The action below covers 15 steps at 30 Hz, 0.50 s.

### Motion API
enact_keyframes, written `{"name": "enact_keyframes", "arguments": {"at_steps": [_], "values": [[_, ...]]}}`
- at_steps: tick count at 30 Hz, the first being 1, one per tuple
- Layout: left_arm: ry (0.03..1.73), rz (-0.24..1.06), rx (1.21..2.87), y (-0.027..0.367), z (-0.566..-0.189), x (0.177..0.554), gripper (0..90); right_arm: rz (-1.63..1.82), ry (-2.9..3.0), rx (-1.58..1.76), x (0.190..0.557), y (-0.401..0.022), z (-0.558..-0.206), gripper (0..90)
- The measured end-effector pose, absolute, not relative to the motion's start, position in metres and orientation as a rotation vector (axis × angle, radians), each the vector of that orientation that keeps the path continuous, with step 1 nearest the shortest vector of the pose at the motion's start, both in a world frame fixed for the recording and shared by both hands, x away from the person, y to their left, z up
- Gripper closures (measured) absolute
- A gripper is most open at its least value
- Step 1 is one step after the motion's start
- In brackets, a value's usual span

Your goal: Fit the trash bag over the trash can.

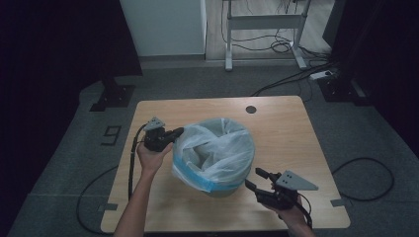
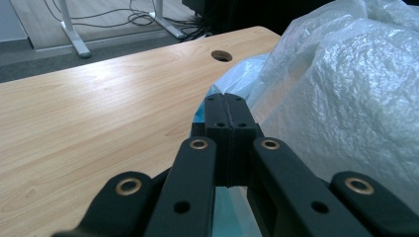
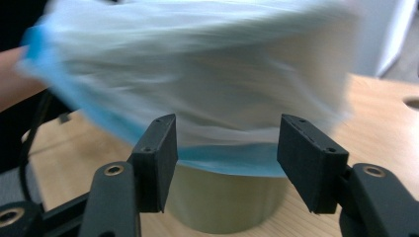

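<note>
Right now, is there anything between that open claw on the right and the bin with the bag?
No. In the high view only bare table separates the right gripper from the bin and its bag.

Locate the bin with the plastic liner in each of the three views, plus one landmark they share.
High view: bin at table centre, between the two grippers.
Left gripper view: its liner covers the right side, beside the shut jaws.
Right gripper view: bin dead ahead, blurred, beyond the open jaws.
Shared landmark: round hole in the tabletop.
</note>
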<state>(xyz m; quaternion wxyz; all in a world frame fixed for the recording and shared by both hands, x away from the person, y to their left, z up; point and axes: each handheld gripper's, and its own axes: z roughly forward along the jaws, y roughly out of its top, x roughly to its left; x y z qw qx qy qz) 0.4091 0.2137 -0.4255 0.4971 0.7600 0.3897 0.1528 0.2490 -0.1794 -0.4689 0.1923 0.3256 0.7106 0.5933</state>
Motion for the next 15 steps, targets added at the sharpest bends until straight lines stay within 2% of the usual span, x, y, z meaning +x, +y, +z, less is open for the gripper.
{"name": "enact_keyframes", "arguments": {"at_steps": [8,15], "values": [[0.942,0.373,1.838,0.215,-0.426,0.408,89.7,1.750,2.088,0.678,0.227,-0.146,-0.457,38.1],[0.945,0.369,1.833,0.214,-0.428,0.407,89.7,1.723,2.169,0.594,0.229,-0.121,-0.452,42.5]]}}
